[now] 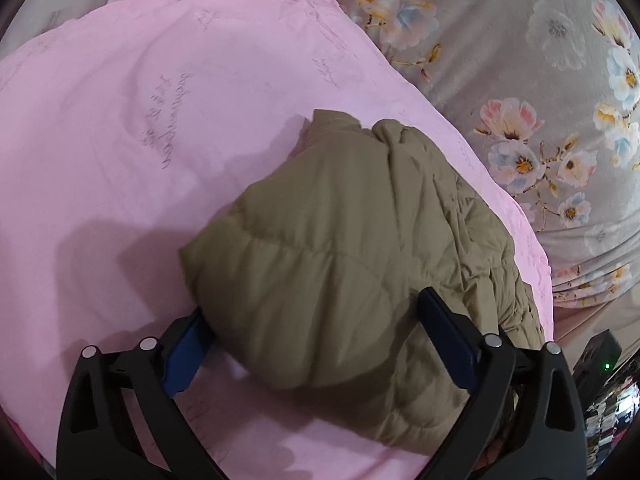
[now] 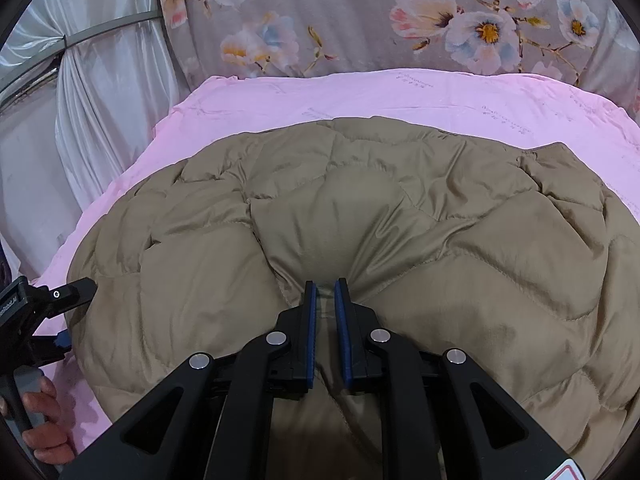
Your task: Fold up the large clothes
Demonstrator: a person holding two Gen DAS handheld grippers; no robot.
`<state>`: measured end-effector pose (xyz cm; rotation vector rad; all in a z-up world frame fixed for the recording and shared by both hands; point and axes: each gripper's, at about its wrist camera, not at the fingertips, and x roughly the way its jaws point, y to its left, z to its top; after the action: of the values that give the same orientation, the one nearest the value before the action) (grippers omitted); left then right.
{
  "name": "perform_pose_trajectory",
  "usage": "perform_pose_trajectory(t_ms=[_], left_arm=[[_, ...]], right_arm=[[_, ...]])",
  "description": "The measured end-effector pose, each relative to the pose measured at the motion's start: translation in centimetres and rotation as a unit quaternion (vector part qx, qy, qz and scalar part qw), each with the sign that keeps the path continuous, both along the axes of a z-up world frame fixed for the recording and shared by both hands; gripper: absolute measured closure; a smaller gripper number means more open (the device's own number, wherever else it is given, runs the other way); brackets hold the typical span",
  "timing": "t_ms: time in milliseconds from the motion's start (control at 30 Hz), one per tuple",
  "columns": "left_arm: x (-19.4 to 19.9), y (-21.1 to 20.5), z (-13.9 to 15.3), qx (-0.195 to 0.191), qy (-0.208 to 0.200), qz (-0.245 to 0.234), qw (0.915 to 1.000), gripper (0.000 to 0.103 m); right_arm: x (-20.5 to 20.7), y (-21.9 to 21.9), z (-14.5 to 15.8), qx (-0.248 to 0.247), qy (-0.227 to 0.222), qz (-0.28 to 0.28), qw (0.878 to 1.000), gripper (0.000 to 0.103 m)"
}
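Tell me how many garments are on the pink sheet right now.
1: a tan puffer jacket lying on the pink sheet, pinched by the right gripper. Anything underneath would be hidden.

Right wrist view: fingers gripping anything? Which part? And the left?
The right gripper pinches a gathered fold of the tan quilted jacket, near its close edge. The left gripper stands wide open astride the jacket's end, holding nothing.

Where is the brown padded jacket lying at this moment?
In both wrist views the jacket lies on the pink sheet, in front of the flowered grey cover. The right gripper pinches its near edge.
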<state>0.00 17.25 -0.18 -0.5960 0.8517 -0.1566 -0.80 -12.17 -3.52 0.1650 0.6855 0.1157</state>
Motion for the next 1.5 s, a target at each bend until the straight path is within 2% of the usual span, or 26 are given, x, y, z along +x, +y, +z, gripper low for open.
perform_pose_trajectory(t_ms=[33,100,133,200,267,367,433,533,633,767,833,900,967,1033,1100,1200,1300,1433,1500], left_arm=[[0.3,-0.4,0.3,0.003,0.002,-0.005,1.0,0.036],[0.1,-0.5,1.1,0.016,-0.005,-0.006,0.9998,0.054],[-0.3,-0.5,1.9,0.02,-0.014,-0.011,0.9996,0.068],[-1.1,-0.7,3.8,0.024,-0.04,-0.024,0.9986,0.08],[-2.0,-1.5,6.4,0.031,-0.073,-0.04,0.9961,0.086],[-3.0,-4.0,10.1,0.07,-0.117,-0.064,0.9886,0.088],[-3.3,-5.0,12.0,0.083,-0.136,-0.075,0.9844,0.089],[-3.5,-5.2,13.8,0.076,-0.154,-0.082,0.9816,0.09],[-3.9,-5.2,15.3,0.078,-0.174,-0.085,0.978,0.092],[-5.1,-6.4,17.8,0.096,-0.205,-0.1,0.969,0.092],[-6.1,-8.0,18.8,0.107,-0.219,-0.124,0.9619,0.092],[-7.2,-10.6,19.6,0.126,-0.234,-0.16,0.9506,0.092],[-8.2,-13.4,19.8,0.142,-0.248,-0.195,0.9382,0.092],[-9.0,-15.6,19.7,0.147,-0.256,-0.225,0.9286,0.092],[-9.5,-18.4,19.1,0.145,-0.254,-0.263,0.9197,0.092],[-9.4,-22.0,17.2,0.133,-0.226,-0.311,0.9138,0.092],[-9.6,-25.5,14.4,0.139,-0.193,-0.35,0.9061,0.092],[-9.8,-29.2,10.1,0.151,-0.135,-0.395,0.8961,0.092],[-10.2,-30.3,8.4,0.164,-0.121,-0.404,0.8917,0.092]], right_arm=[[0.0,0.0,0.0,-0.001,0.0,-0.001,1.0,0.09],[0.1,-0.1,-0.1,0.0,0.001,-0.001,1.0,0.09],[0.1,-0.1,-0.2,0.0,0.002,-0.001,1.0,0.09],[0.2,-0.2,-0.2,0.0,0.004,-0.001,1.0,0.09],[0.3,0.0,0.0,-0.008,0.01,-0.002,1.0,0.09],[-0.4,0.0,1.0,-0.017,0.031,-0.007,0.999,0.09],[-2.2,-1.2,2.2,0.029,0.048,0.002,0.998,0.09],[-4.9,-2.8,3.0,0.06,0.069,0.017,0.996,0.09],[-6.2,-2.7,2.6,0.095,0.093,0.045,0.99,0.09],[-4.8,-0.2,1.1,0.114,0.105,0.097,0.983,0.091],[-3.5,0.4,-0.1,0.133,0.106,0.108,0.98,0.094],[-2.5,0.2,-0.6,0.163,0.102,0.108,0.975,0.102],[-2.5,-0.9,-0.5,0.195,0.113,0.104,0.969,0.103],[-3.7,-2.9,0.3,0.216,0.106,0.092,0.966,0.102],[-5.5,-5.1,1.4,0.21,0.088,0.073,0.971,0.1],[-8.7,-9.6,2.7,0.18,0.07,0.008,0.981,0.094],[-11.7,-13.6,3.2,0.15,0.064,-0.061,0.985,0.092],[-15.0,-17.1,3.3,0.138,0.059,-0.119,0.981,0.091],[-16.0,-17.9,3.4,0.132,0.055,-0.137,0.98,0.091]])
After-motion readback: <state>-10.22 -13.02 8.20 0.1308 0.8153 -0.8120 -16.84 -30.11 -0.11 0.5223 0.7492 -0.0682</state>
